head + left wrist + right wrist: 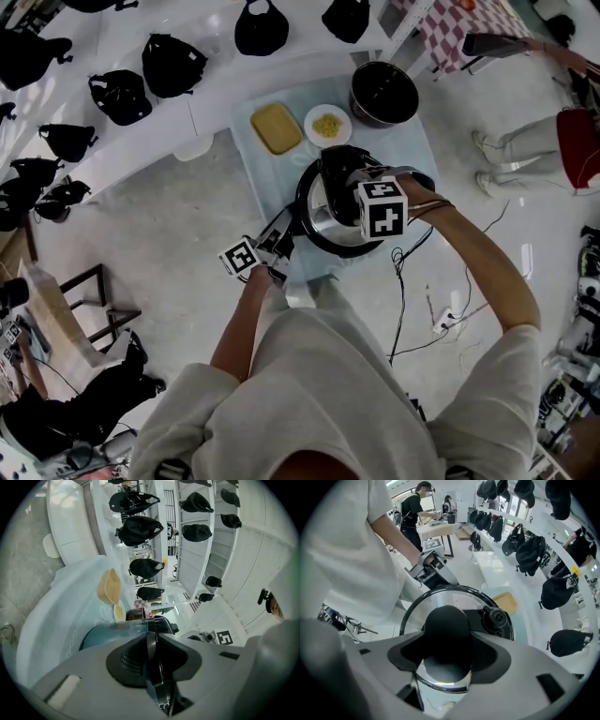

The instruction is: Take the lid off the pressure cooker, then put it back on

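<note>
My left fingers (125, 662) clamp the thin black side handle (151, 641) of the pressure cooker (303, 208). My right fingers (405, 656) grip the black knob (446, 630) of the lid (440, 599), which sits on the cooker. It stands on a pale blue table (267, 178), near a yellow tray (276, 127), a white dish (327, 125) and a dark pot (383, 94). Beyond them, curved white shelves (122, 161) carry black bags (173, 64) above a grey floor (141, 234).

The cooker (302, 202) stands upright near the front edge of the table (267, 183), dark-walled, with its side handle (151, 641) sticking out at the near left. The lid (440, 599), shiny steel with a black rim, sits level on it. A domed black knob (446, 627) is at the lid's centre, with a small black valve (497, 617) beside it.
</note>
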Motion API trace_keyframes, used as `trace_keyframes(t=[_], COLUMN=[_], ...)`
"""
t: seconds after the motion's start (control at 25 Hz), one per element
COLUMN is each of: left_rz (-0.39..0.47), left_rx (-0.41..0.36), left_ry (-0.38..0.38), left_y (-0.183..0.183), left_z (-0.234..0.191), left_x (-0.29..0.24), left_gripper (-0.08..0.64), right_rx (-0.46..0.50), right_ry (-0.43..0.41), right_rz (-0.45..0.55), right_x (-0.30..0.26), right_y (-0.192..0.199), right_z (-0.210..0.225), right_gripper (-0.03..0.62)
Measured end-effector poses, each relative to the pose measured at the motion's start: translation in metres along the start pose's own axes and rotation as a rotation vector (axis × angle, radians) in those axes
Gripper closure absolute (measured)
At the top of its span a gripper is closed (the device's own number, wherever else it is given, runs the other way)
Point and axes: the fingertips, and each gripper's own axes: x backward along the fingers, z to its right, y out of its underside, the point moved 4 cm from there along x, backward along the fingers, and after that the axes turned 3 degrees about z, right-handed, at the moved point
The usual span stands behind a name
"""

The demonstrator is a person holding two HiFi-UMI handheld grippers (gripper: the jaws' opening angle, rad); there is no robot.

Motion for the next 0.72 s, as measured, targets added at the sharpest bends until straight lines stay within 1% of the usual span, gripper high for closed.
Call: trace_keyframes(t=[0.08, 0.16, 0.32, 0.56, 0.68, 0.72], left_rz=[-0.002, -0.004, 0.002, 0.004, -0.006, -0.005], left_rx=[-0.024, -0.045, 0.003, 0.012, -0.033, -0.023], left_ry=[0.013, 0.021, 0.01, 0.019, 0.02, 0.016], left_y=[-0.0014, -0.0023, -0.0005, -0.0004, -0.0022, -0.0016], left_z=[0.0007, 0.0006, 0.0003, 0.0022, 0.0015, 0.0016], left_x=[-0.0005, -0.001, -0.0004, 0.0001, 0.0002, 0.0005], left_gripper=[0.492, 0.492, 0.492, 0.492, 0.492, 0.492], right_rx=[-0.03, -0.091, -0.234, -0.44, -0.462, -0.461], right_ry=[0.005, 0.011, 0.035, 0.099, 0.114, 0.117], right_rz=[0.0, 0.012, 0.034, 0.084, 0.081, 0.081], right_x=[-0.0005, 0.0006, 0.0028, 0.0056, 0.0051, 0.0047], right_y=[-0.0005, 0.0012, 0.0059, 0.0039, 0.002, 0.0015], right_z=[0.0007, 0.0018, 0.0036, 0.0099, 0.0094, 0.0089], right_gripper=[0.319, 0.319, 0.319, 0.319, 0.319, 0.319])
